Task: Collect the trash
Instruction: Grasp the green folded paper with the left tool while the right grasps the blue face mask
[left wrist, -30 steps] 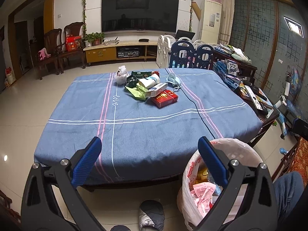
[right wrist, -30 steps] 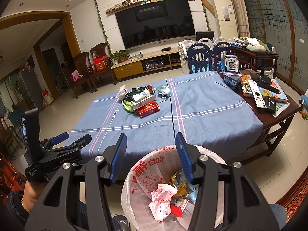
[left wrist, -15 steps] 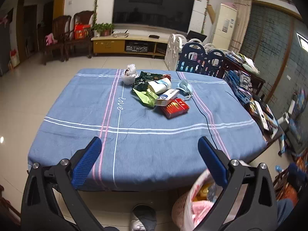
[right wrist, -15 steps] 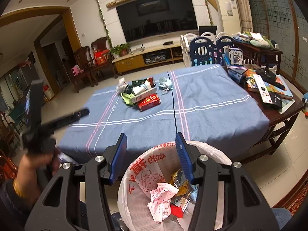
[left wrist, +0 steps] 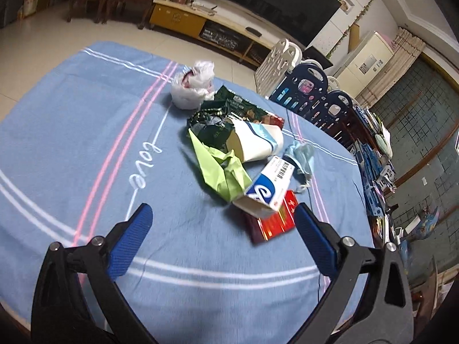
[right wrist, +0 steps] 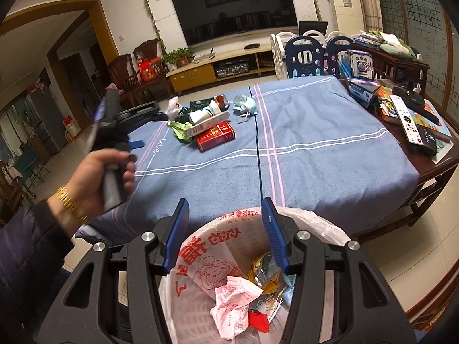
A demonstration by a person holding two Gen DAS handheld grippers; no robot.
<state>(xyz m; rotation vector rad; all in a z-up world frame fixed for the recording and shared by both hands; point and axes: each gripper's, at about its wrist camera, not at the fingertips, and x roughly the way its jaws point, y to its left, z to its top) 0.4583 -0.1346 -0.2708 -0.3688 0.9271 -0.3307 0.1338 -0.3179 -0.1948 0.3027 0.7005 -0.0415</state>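
The left gripper point(left wrist: 222, 218) hung over the blue tablecloth point(left wrist: 86, 149) with its jaws spread wide and nothing between them, aimed at the heap of trash lying near the middle of the table. In that heap a red cigarette pack point(left wrist: 272, 223) lay nearest the gripper, with a white and blue box point(left wrist: 269, 186) resting across its top; the box carried a large blue "e" mark and small print too blurred to read. Beside these lay crumpled green paper point(left wrist: 221, 169), a tipped paper cup point(left wrist: 255, 143), a dark green wrapper point(left wrist: 238, 109), a blue face mask point(left wrist: 301, 160) and a knotted white plastic bag point(left wrist: 192, 86). The word "love" point(left wrist: 145, 166) was stitched in white on the cloth. The right gripper point(right wrist: 225, 232) hovered just above the trash bin point(right wrist: 324, 226), jaws partly open and empty; the bin's white liner bore red Chinese characters and a cartoon figure, with wrappers and crumpled pink paper point(right wrist: 235, 298) inside. A remote control point(right wrist: 407, 117) lay on the table's bare wooden end.
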